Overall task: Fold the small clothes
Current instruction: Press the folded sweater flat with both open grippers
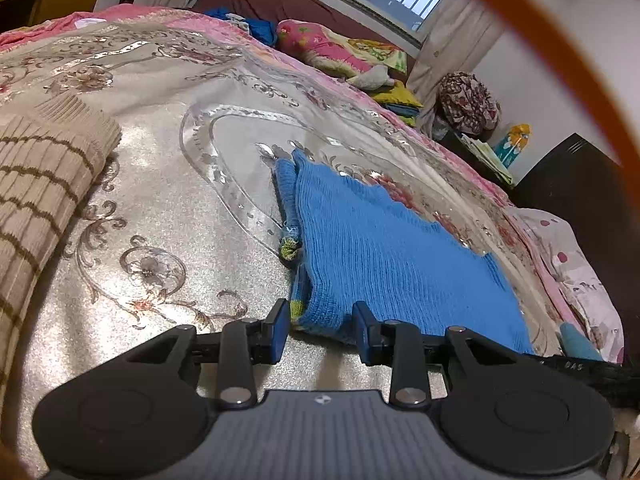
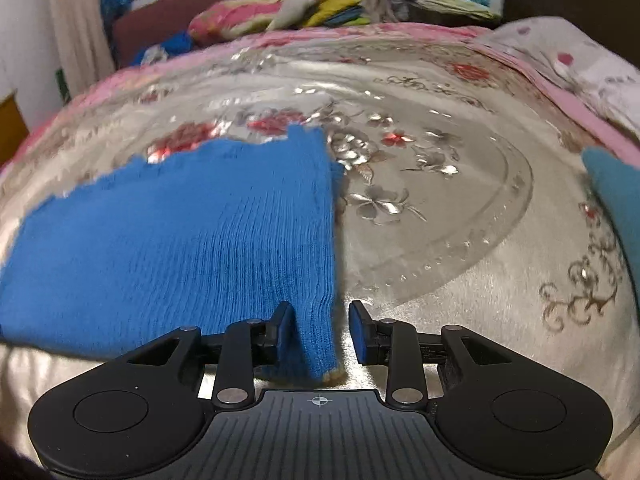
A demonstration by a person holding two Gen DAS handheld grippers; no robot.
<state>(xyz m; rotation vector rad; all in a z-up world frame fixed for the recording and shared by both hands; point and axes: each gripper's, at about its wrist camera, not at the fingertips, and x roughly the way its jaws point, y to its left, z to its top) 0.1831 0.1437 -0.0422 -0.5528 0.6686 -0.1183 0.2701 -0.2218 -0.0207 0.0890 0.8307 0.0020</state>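
The blue knitted garment (image 1: 384, 252) lay flat on the silvery flowered bedspread (image 1: 160, 184), partly folded, with a narrow blue sleeve (image 1: 286, 192) lying along its left edge and a striped beige knit (image 1: 44, 172) resting well apart on the far left. The step in hand looked like taking the two near corners to fold the garment away from the person, and doing it well would have meant catching all the layers at each corner, lifting both sides evenly and laying the near hem square on the far edge so no crease ran askew. At the left corner, the left gripper (image 1: 321, 327) stood partly open, its blue pads either side of the near-left hem with a gap showing at each, so it framed the cloth without pinching it. At the right corner, the right gripper (image 2: 321, 330) was likewise partly open: the near-right corner of the garment hung between the fingers, close against the left pad (image 2: 286, 330), while the right pad stood clear of it over bare bedspread. Neither gripper seemed to have a firm hold yet.
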